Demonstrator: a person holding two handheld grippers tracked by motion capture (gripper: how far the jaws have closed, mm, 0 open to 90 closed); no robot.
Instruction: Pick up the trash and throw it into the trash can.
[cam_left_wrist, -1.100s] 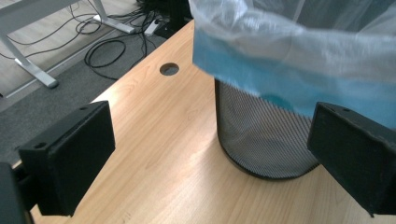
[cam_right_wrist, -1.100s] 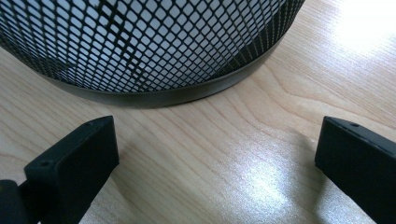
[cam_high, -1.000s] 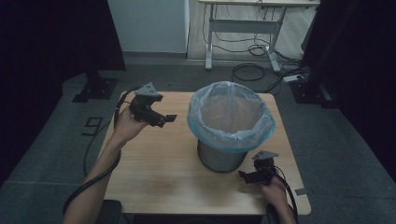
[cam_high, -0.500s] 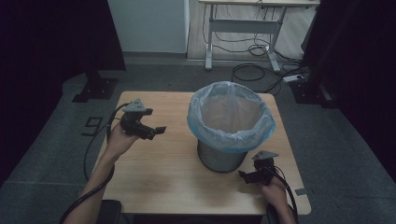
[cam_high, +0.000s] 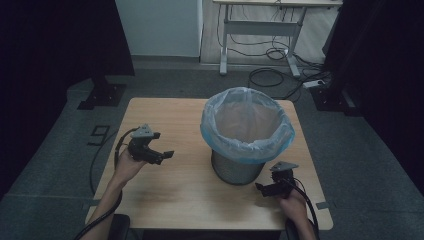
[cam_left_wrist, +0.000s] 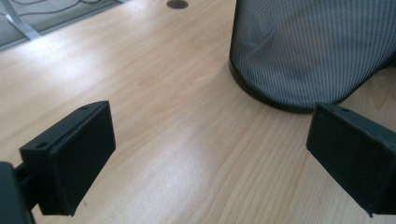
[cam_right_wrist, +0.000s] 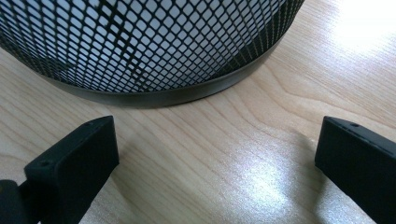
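A mesh wastebasket (cam_high: 235, 167) lined with a pale blue bag (cam_high: 247, 122) stands on the wooden table (cam_high: 165, 120), right of centre and nearer the right edge. The left gripper (cam_high: 159, 156), held above the left part of the table, is released with its jaws wide apart and empty; the basket lies well apart to its right. The right gripper (cam_high: 264, 188) sits near the front right corner, jaws spread and empty, just beside the basket's base rim (cam_right_wrist: 187, 95).
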